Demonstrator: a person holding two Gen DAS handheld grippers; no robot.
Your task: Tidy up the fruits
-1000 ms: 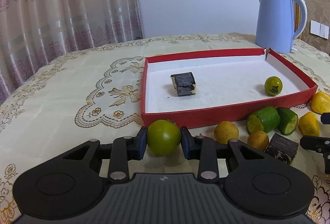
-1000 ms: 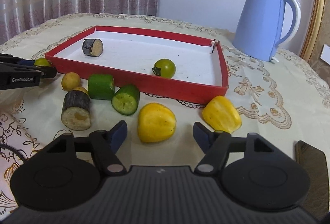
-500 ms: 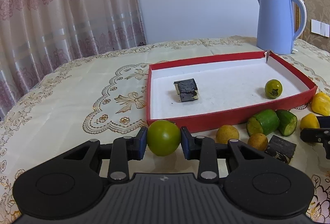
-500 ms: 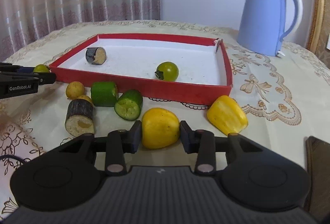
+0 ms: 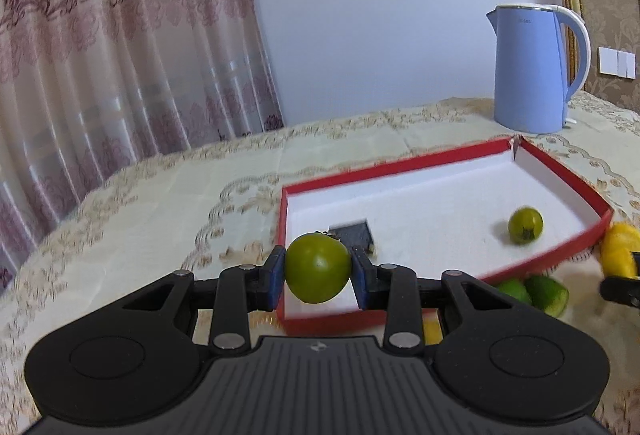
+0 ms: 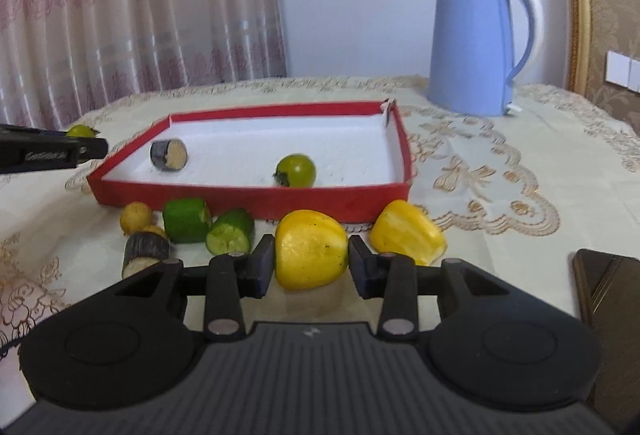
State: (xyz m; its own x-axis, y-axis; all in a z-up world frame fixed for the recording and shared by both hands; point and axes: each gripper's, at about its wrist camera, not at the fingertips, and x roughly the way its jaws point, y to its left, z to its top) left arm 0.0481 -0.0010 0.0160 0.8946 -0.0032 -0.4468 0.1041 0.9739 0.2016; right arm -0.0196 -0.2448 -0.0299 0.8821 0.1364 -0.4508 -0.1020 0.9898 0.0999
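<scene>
Left hand-held gripper (image 5: pixel 318 269) and right hand-held gripper (image 6: pixel 311 261) both point forward, pads clamped on something held.

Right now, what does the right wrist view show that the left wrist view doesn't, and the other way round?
Only the right wrist view shows the right gripper closed on a yellow pepper piece, a second yellow piece beside it, the small yellow fruit, the dark chunk on the cloth, and a dark phone-like object. Only the left wrist view shows the left gripper closed on a green tomato, close up. Both share the red tray holding a green tomato and dark chunk, the cucumber pieces and the blue kettle.
</scene>
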